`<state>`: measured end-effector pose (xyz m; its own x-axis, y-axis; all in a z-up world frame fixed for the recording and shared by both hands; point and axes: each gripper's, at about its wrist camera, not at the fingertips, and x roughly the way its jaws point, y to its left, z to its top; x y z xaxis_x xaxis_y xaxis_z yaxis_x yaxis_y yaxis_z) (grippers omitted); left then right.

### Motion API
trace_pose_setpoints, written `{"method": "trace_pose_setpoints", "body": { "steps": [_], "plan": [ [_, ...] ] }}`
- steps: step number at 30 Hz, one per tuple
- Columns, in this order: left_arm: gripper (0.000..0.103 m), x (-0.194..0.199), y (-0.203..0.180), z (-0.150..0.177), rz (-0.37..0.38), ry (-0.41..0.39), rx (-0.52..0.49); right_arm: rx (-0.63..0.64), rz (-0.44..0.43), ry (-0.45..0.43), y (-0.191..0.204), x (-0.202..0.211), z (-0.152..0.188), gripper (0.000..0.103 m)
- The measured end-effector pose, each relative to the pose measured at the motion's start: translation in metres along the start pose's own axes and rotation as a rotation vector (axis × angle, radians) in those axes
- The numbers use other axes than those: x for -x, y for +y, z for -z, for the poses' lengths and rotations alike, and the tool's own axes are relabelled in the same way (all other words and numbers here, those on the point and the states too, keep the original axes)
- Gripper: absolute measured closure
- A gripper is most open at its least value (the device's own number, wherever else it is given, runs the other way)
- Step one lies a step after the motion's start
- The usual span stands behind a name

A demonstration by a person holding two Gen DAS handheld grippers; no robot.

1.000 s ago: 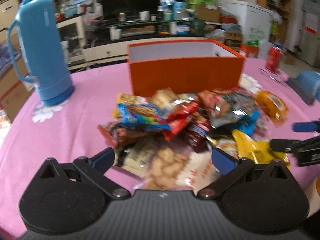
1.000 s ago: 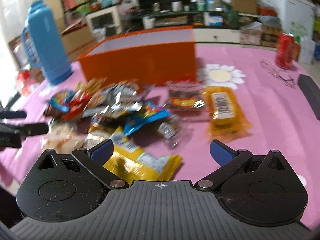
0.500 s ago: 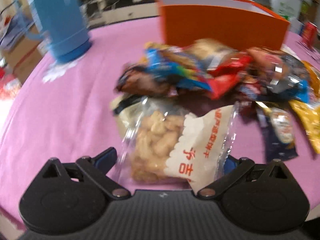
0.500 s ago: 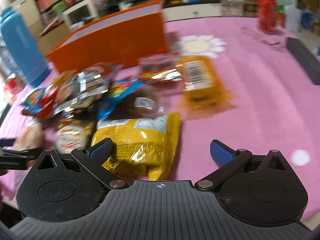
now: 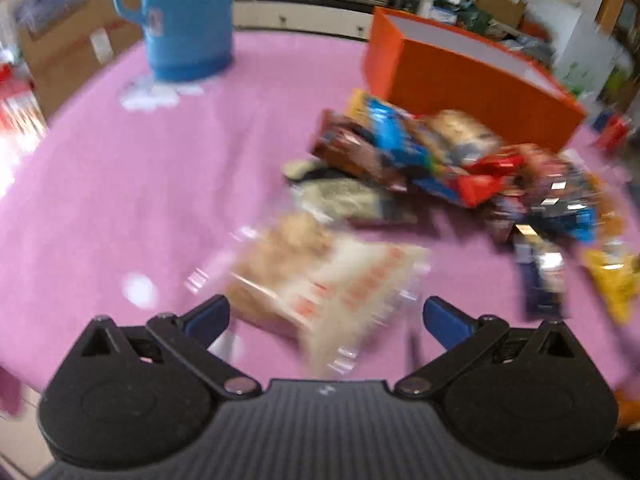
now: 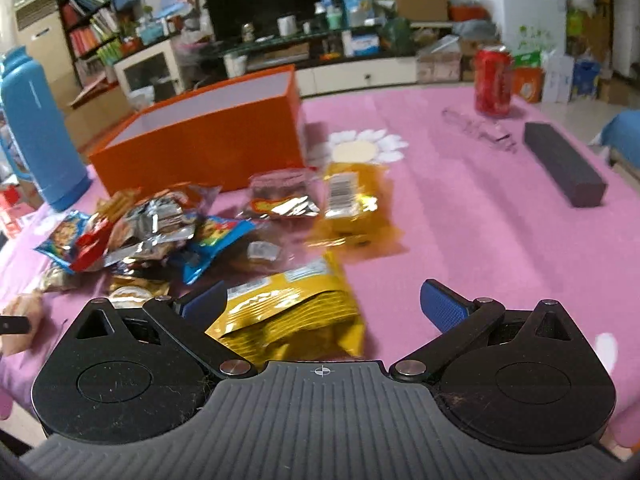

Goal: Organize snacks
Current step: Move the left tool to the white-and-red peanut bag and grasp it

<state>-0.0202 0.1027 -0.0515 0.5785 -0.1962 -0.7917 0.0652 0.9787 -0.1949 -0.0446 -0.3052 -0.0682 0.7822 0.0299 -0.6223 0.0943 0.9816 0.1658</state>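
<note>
A pile of snack packets (image 5: 460, 172) lies on the pink tablecloth in front of an open orange box (image 5: 472, 80). My left gripper (image 5: 326, 318) is open, its blue fingers either side of a clear bag of pale biscuits (image 5: 320, 276). In the right wrist view the same pile (image 6: 168, 228) and orange box (image 6: 208, 148) appear. My right gripper (image 6: 324, 304) is open around a yellow crinkled packet (image 6: 292, 316), which lies nearer the left finger. Another yellow packet (image 6: 352, 204) lies further off.
A blue thermos (image 5: 188, 20) stands at the far left of the table. A red soda can (image 6: 493, 80), a clear wrapper (image 6: 480, 128) and a dark grey block (image 6: 564, 168) are at the right. Shelves, boxes and a TV fill the room behind.
My left gripper has swung left and turned, so the biscuit bag sits between its fingers. My right gripper has closed in on the yellow packet, then lifted its view toward the room.
</note>
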Motion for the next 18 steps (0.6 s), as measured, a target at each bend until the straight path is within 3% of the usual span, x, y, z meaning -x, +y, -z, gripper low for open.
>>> {"method": "trace_pose_setpoints", "body": {
  "steps": [2,6,10,14,18],
  "plan": [
    [0.0,0.004,0.001,0.013,0.06,0.027,0.066,0.03,0.004,0.014,0.005,-0.003,0.002,0.009],
    [0.0,0.013,0.01,0.017,-0.016,-0.035,0.192,0.016,-0.015,0.021,0.006,-0.006,0.001,0.009],
    [0.001,-0.006,0.018,-0.004,0.022,-0.003,0.304,-0.027,-0.066,0.028,0.005,-0.008,-0.001,0.009],
    [0.0,-0.027,0.016,-0.04,0.023,-0.017,0.243,-0.039,-0.061,0.028,0.004,-0.007,-0.002,0.009],
    [0.001,-0.038,0.025,-0.067,-0.092,-0.01,0.159,-0.083,-0.069,0.033,-0.007,-0.006,-0.002,0.009]
  ]
}}
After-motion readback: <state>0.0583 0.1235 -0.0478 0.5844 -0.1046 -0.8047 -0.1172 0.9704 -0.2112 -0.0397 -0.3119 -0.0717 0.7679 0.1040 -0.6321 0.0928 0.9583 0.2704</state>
